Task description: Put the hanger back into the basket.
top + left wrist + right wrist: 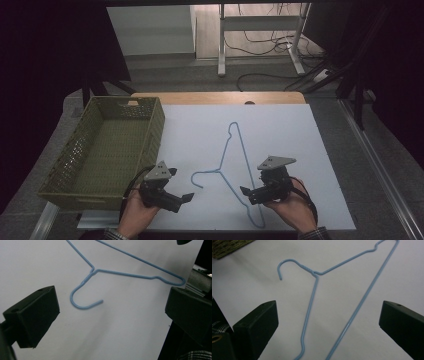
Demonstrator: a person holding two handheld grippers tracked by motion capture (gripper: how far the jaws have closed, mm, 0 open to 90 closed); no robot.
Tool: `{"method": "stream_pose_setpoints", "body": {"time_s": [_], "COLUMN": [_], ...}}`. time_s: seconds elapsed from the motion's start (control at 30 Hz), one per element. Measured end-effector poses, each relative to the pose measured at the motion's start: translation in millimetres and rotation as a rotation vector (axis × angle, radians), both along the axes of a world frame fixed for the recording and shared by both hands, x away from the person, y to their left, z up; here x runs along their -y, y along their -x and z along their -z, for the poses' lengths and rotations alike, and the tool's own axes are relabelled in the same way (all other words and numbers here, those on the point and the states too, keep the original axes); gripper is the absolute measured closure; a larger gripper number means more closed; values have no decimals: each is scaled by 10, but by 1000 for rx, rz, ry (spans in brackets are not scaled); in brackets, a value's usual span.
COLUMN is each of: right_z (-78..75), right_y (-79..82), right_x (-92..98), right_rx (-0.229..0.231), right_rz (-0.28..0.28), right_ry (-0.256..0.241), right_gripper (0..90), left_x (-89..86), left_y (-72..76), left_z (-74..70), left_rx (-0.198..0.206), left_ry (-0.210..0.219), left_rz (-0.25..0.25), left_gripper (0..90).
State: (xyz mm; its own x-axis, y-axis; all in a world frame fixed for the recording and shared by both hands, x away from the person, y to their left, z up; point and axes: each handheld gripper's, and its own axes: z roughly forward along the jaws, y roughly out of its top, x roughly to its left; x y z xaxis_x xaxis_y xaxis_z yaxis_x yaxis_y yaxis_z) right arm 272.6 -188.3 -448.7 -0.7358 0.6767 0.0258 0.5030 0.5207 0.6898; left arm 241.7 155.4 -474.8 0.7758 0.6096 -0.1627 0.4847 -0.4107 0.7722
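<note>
High view first: a blue wire hanger [235, 167] lies flat on the white sheet [280, 135] covering the desk, its hook curling toward the lower left of the frame and its long triangle stretching from upper center down to the bottom edge. At the left sits a green woven basket [150, 125], partly overhanging the sheet's left side. And down at the bottom, two hands come in: the left gripper [182, 198] sits just left of the hook, pointing right, and the right gripper [246, 192] sits at the hanger's lower right, pointing left.

Left gripper view: jaws spread wide, nothing between them, and the hook [83, 296] lies on the sheet just ahead, slightly left of center.

Right gripper view: jaws also wide apart and empty. The hanger's two wires run up between them across the sheet, with the twisted neck [308, 268] in the upper middle of the frame and a corner of the basket [227, 247] at upper left.
</note>
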Motion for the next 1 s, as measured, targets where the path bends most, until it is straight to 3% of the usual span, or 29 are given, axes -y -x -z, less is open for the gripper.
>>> {"method": "stream_pose_setpoints", "body": {"time_s": [0.23, 0.47, 0.7, 0.87, 1.0], "right_z": [42, 86, 181, 269, 330], "right_y": [-74, -156, -260, -356, -410], "right_x": [-141, -339, -499, -593, -665], "right_rx": [-12, -23, -39, -85, -90], "right_rz": [-25, -51, -50, -31, -6], "right_ry": [7, 12, 20, 19, 25], "right_gripper": [84, 240, 370, 483, 558], "left_x": [48, 58, 62, 64, 59], "left_y": [-46, -79, -82, -76, -76], "left_z": [88, 168, 204, 202, 202], "left_rx": [0, -6, -9, -8, -9], "left_ry": [-21, -35, -54, -60, -62], "left_rz": [0, -8, -8, -5, -4], "left_gripper": [0, 0, 0, 0, 0]}}
